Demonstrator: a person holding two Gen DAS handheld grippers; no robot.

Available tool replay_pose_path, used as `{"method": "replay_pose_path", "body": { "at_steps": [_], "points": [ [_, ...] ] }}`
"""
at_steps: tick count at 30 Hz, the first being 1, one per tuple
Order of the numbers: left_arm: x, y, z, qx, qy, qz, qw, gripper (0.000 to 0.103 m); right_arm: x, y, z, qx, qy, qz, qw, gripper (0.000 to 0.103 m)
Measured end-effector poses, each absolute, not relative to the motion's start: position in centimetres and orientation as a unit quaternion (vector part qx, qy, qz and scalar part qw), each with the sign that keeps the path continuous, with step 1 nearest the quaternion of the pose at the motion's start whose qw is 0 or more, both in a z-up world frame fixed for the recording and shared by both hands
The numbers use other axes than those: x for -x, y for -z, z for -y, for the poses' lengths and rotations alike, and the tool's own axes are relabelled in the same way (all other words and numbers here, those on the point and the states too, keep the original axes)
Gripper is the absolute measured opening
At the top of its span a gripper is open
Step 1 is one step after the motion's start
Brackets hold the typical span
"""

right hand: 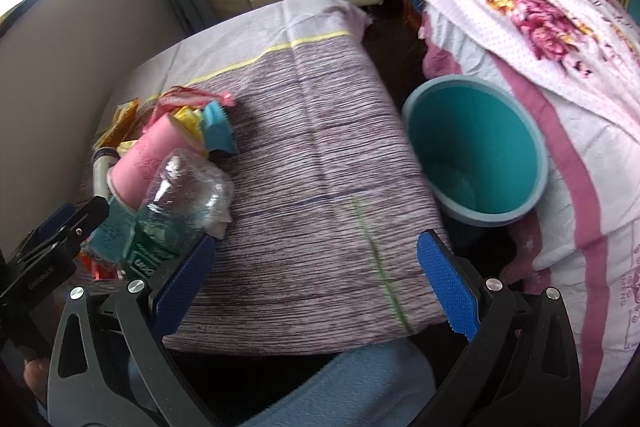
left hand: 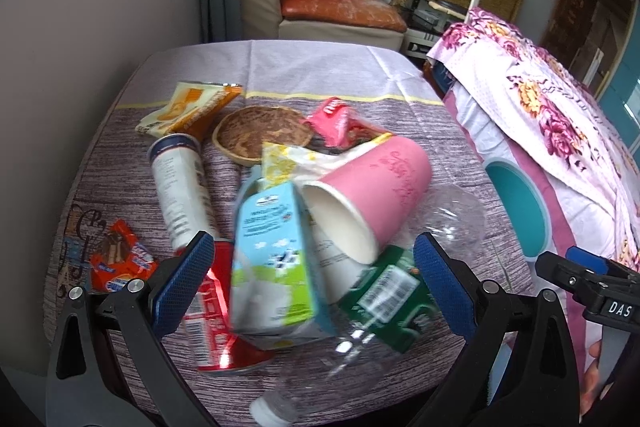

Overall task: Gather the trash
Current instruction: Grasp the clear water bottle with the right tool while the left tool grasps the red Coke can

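Note:
A heap of trash lies on the cloth-covered table (left hand: 320,75). In the left wrist view my left gripper (left hand: 310,259) is open over a blue milk carton (left hand: 270,259), with a red can (left hand: 216,323), a pink paper cup (left hand: 372,195) and a clear bottle with a green label (left hand: 384,291) around it. A white tube (left hand: 180,191) and wrappers (left hand: 120,263) lie left. In the right wrist view my right gripper (right hand: 316,279) is open and empty over bare cloth. A teal bin (right hand: 476,147) stands right of the table. The bottle (right hand: 180,195) and cup (right hand: 152,155) show at left.
A woven coaster (left hand: 262,135), an orange packet (left hand: 192,107) and a red wrapper (left hand: 332,121) lie further back. A floral-covered bed (right hand: 540,27) runs along the right. A sofa (left hand: 336,11) stands behind the table. A wall (left hand: 80,27) is at the left.

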State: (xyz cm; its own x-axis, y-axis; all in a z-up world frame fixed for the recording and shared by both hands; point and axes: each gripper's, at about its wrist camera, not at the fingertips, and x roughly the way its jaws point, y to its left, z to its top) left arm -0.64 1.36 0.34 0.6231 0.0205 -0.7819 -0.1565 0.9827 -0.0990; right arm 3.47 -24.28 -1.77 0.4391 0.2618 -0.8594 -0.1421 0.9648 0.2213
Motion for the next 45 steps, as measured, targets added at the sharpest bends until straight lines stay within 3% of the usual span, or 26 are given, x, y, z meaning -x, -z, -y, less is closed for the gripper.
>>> {"method": "replay_pose_path", "body": {
  "at_steps": [14,25,26,28,43,45],
  "points": [
    [2.7,1.9,-10.2,0.136,-0.096,-0.455,0.875,0.099,-4.2,4.4,15.9,-0.109,-0.238,-0.596,0.759,0.097],
    [3.0,4.4,-11.0,0.142,-0.085,-0.481,0.861,0.099,-5.6,8.1,13.9,-0.156,-0.224,-0.641,0.718,0.097],
    [2.9,4.5,-11.0,0.142,-0.085,-0.483,0.860,0.099,-5.6,8.2,13.9,-0.159,-0.224,-0.636,0.721,0.093],
    [2.9,4.8,-10.8,0.143,-0.086,-0.486,0.858,0.099,-5.8,8.2,13.7,-0.166,-0.236,-0.628,0.722,0.074],
    [3.2,6.1,-8.7,0.111,-0.080,-0.512,0.848,0.099,-7.5,4.8,20.1,-0.045,-0.154,-0.577,0.801,0.073],
    [3.3,5.9,-8.5,0.111,-0.078,-0.508,0.850,0.088,-8.2,4.9,20.4,-0.018,-0.133,-0.569,0.812,0.073]
  ]
}}
